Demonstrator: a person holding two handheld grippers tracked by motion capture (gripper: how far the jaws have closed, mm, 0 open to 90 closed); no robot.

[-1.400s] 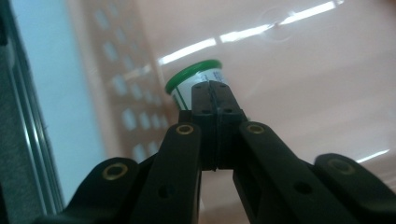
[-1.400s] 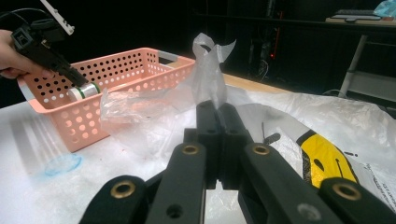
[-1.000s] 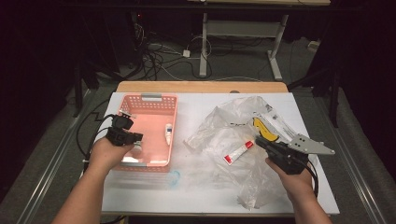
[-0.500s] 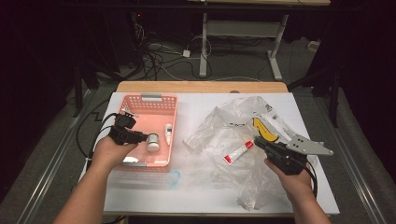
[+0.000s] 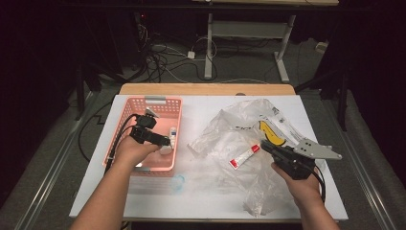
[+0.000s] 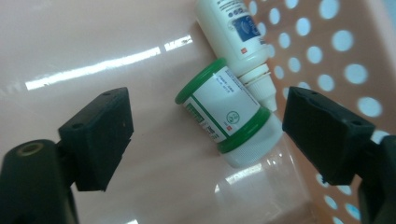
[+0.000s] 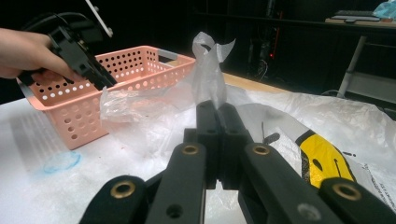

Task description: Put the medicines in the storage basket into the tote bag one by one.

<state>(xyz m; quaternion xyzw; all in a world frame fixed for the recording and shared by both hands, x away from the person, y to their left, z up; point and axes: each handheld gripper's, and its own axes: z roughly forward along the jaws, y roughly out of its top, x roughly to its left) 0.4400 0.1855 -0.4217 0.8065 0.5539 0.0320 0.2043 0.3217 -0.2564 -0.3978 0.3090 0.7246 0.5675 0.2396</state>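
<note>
We see a white-covered table (image 5: 143, 201) with a bare wooden strip along its far edge, standing on grey floor in a dark room, with tangled cables (image 5: 167, 55) and a metal desk frame (image 5: 244, 33) behind it. Our left gripper (image 5: 163, 142) hangs in the pink perforated basket (image 5: 163, 101), its jaws just opened and released around a green-rimmed jar (image 6: 229, 119) that lies on the basket floor, touching a white dropper bottle (image 6: 233, 28). Our right gripper (image 5: 266, 146) is clenched on nothing over crumpled clear plastic bags (image 5: 225, 134), near a red-and-white tube (image 5: 244, 155).
</note>
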